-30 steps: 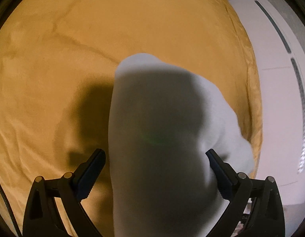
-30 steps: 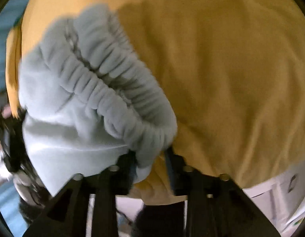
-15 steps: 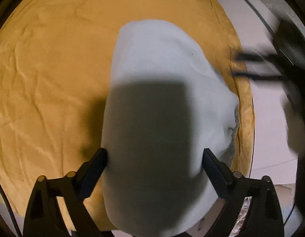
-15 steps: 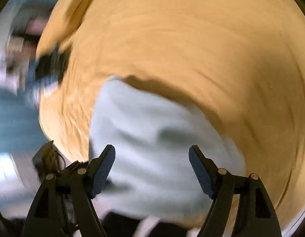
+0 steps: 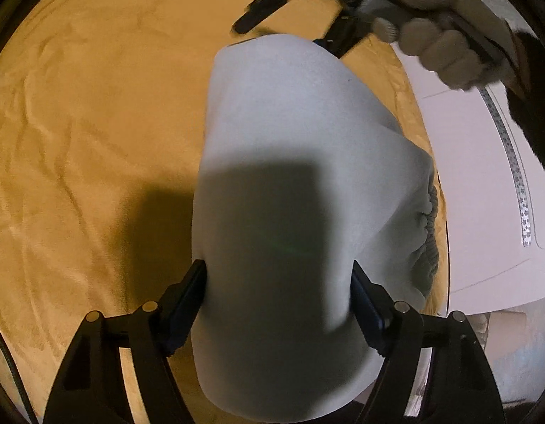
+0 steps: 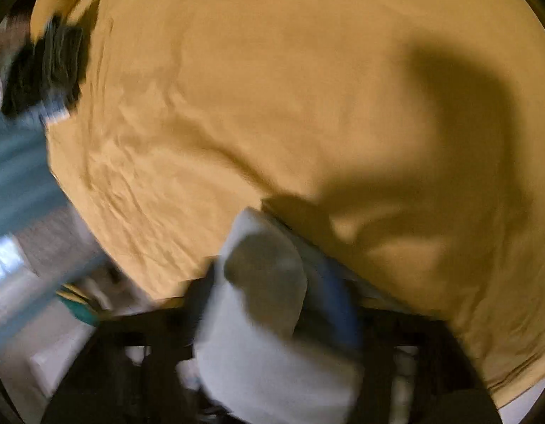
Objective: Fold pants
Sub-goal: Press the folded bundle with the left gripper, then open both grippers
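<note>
Pale grey-blue pants [image 5: 290, 176] lie folded in a long strip on a mustard-yellow cloth [image 5: 95, 141]. Their ribbed waistband [image 5: 429, 233] shows at the right edge. My left gripper [image 5: 277, 304] is open, its fingers on either side of the near end of the strip. My right gripper [image 5: 290, 21] shows at the top of the left wrist view, held by a gloved hand [image 5: 445, 49] beside the far end of the pants. In the blurred right wrist view the pants [image 6: 272, 318] sit between the right gripper's [image 6: 276, 311] fingers; how far the fingers are closed is unclear.
A white appliance [image 5: 484, 176] with a dotted strip stands to the right of the cloth's edge. The left gripper [image 6: 42, 70] shows blurred at the far left of the right wrist view. The floor lies beyond the cloth's edge [image 6: 25, 247].
The right gripper let go of the waistband and swung to the far end of the pants. The left gripper stayed open over the near end while the strip settled flatter.
</note>
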